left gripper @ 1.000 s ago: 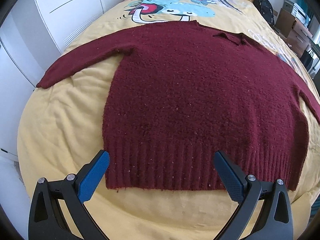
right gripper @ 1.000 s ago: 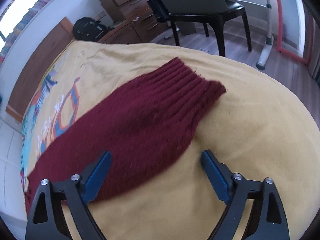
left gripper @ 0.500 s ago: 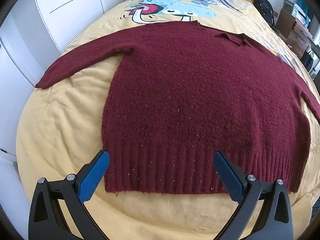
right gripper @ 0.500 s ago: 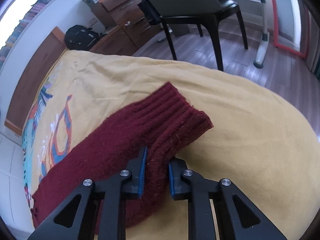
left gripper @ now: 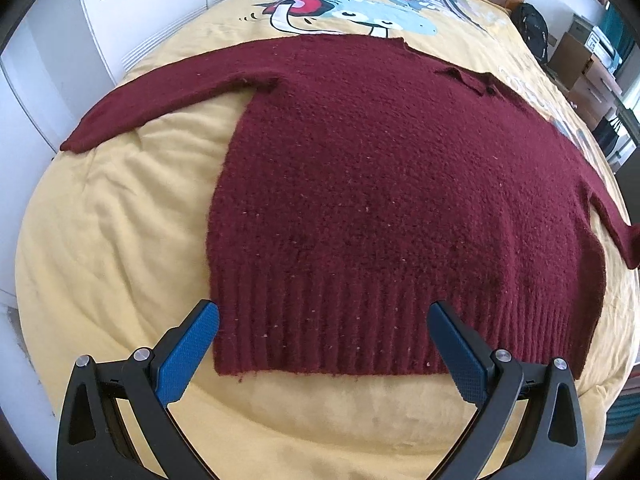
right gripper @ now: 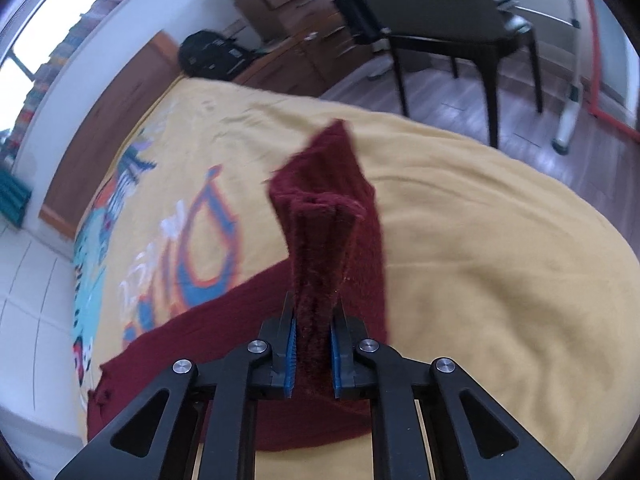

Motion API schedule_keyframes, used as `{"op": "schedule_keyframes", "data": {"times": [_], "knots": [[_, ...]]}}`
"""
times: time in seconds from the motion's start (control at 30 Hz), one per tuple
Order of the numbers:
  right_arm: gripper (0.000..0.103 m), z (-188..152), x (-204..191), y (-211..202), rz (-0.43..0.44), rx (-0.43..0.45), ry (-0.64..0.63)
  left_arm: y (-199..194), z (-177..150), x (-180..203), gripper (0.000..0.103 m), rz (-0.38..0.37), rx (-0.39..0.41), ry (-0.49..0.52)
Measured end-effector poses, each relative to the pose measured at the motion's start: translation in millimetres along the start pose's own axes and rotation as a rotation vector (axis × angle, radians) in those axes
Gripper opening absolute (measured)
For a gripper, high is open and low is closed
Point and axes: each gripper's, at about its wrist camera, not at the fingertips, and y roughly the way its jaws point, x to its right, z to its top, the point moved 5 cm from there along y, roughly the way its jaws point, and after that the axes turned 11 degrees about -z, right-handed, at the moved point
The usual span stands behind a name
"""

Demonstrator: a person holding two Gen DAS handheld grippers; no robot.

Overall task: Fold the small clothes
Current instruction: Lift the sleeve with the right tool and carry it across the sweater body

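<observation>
Sweater [left gripper: 384, 208]: we see a dark red knit lying flat on the bed, body spread out, ribbed hem nearest us and collar at the far side.

Bed [left gripper: 112, 240]: we see a yellow cover under the sweater, with a cartoon print at the far end beyond the collar.

Left sleeve [left gripper: 160, 96]: we see it stretched out flat toward the far left, its cuff near the bed's left edge.

Right sleeve [right gripper: 332, 216]: in the right wrist view we see its ribbed cuff end raised off the cover and standing up between the fingers, the rest of the sleeve trailing down to the left onto the bed.

Left gripper [left gripper: 322, 350]: we see its jaws spread wide, hovering at the near hem; the left blue pad [left gripper: 188, 354] sits just outside the hem's left corner, the other over the ribbing. We cannot tell whether either pad touches the knit.

Right gripper [right gripper: 313, 330]: we see its jaws drawn close and clamped on the right sleeve, blue pads pressing the knit from both sides.

Chair [right gripper: 444, 12]: we see a dark chair on the wooden floor beyond the bed's far side in the right wrist view.

Drawers [right gripper: 296, 12]: we see wooden drawers left of the chair, blurred.

Bag [right gripper: 212, 58]: we see a black bag near the bed's far corner.

Wardrobe [left gripper: 132, 8]: we see white doors to the left of the bed.
</observation>
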Motion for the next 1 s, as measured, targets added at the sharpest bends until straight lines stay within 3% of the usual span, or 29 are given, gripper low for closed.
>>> {"op": "schedule_keyframes", "data": {"times": [0.33,0.53,1.0], "knots": [[0.013,-57.5,-126.7,4.7,0.085,-0.098,-0.149,-22.4,-1.3,-27.5,0.102,0.012,0.030,0.006],[0.013,-98.1,-203.4,5.7,0.124,-0.154,-0.251,-29.9,-6.3,-55.6,0.102,-0.002,0.032,-0.050],[0.013,-221.7,-377.5,-4.9,0.265,-0.244,-0.460,-47.0,-13.7,-118.5,0.102,0.027,0.057,-0.131]]}}
